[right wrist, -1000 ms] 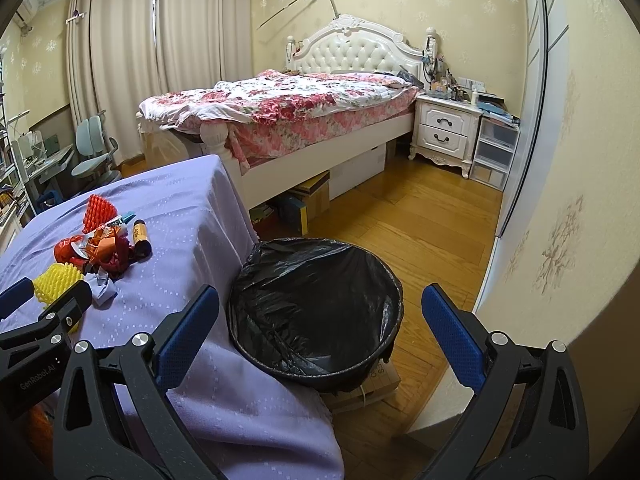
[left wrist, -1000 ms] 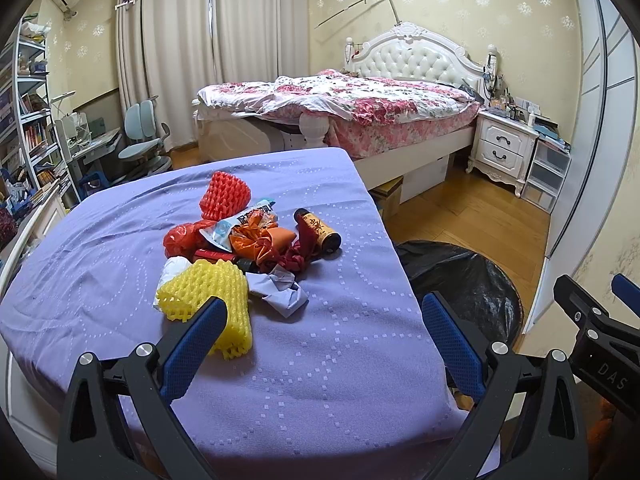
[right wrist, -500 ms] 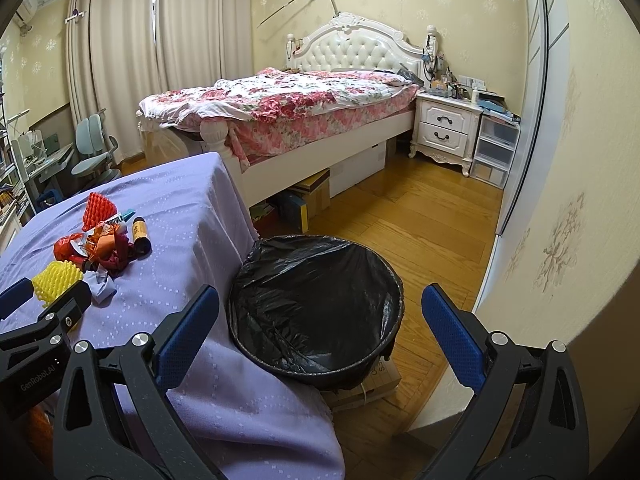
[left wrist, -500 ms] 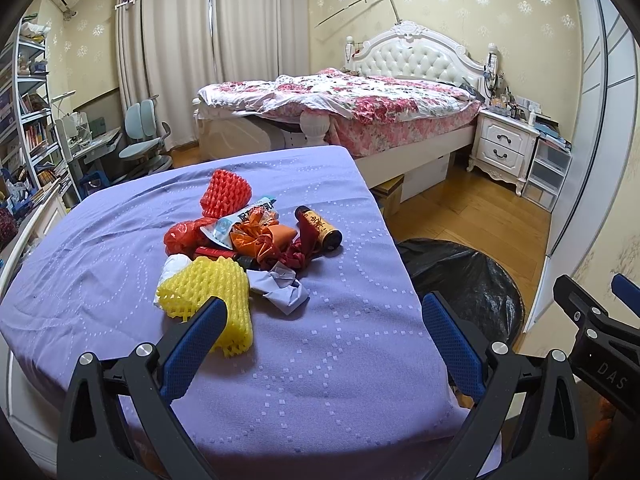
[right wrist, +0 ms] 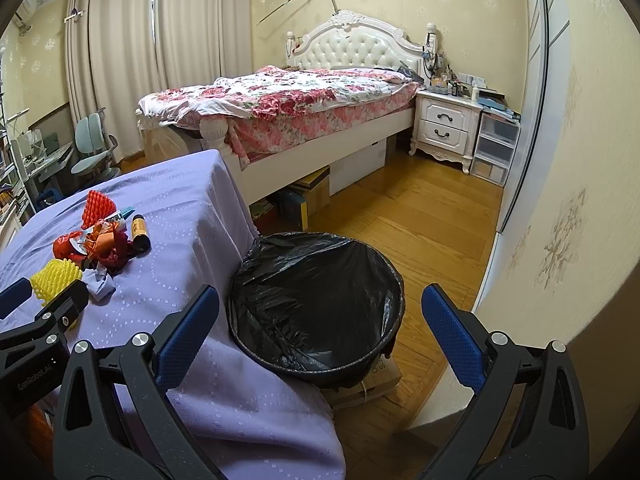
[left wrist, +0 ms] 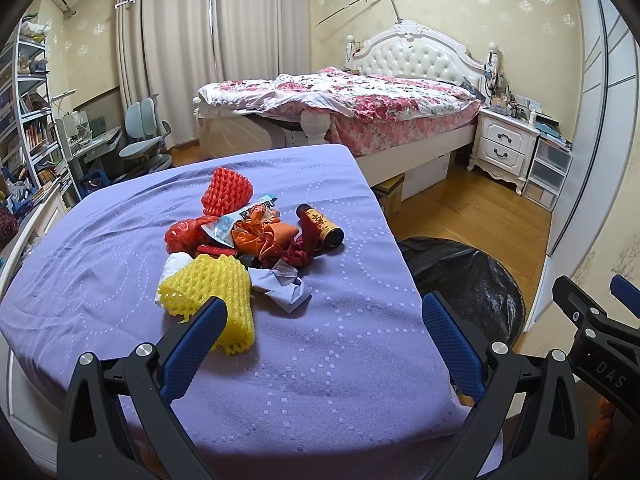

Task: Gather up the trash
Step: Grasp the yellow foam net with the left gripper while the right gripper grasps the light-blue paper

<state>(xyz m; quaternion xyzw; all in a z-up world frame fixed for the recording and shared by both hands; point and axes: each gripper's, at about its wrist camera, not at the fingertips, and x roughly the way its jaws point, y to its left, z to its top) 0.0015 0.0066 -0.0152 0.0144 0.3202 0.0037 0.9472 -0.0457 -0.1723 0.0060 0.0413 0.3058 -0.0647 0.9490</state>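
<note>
A heap of trash lies on the purple-clothed table (left wrist: pixel 328 360): yellow foam net (left wrist: pixel 208 292), red foam net (left wrist: pixel 226 190), orange wrapper (left wrist: pixel 264 236), grey crumpled paper (left wrist: pixel 282 286), dark red can (left wrist: pixel 320 226). My left gripper (left wrist: pixel 324 330) hovers open near the table's front edge, short of the heap, its left finger over the yellow net. My right gripper (right wrist: pixel 320 330) is open and empty above the black-lined bin (right wrist: pixel 316 300) beside the table. The heap also shows in the right wrist view, with the yellow foam net (right wrist: pixel 54 280) nearest.
A bed (left wrist: pixel 352 108) stands behind the table, a white nightstand (left wrist: pixel 504 146) and plastic drawers (left wrist: pixel 548 172) to its right. A desk chair (left wrist: pixel 142 136) and bookshelves (left wrist: pixel 28 120) fill the left. Wall and a sliding door (right wrist: pixel 532 100) close the right side. Boxes (right wrist: pixel 304 200) sit under the bed.
Both grippers have barely shifted; the views are nearly the same. Nothing was picked up or released.
</note>
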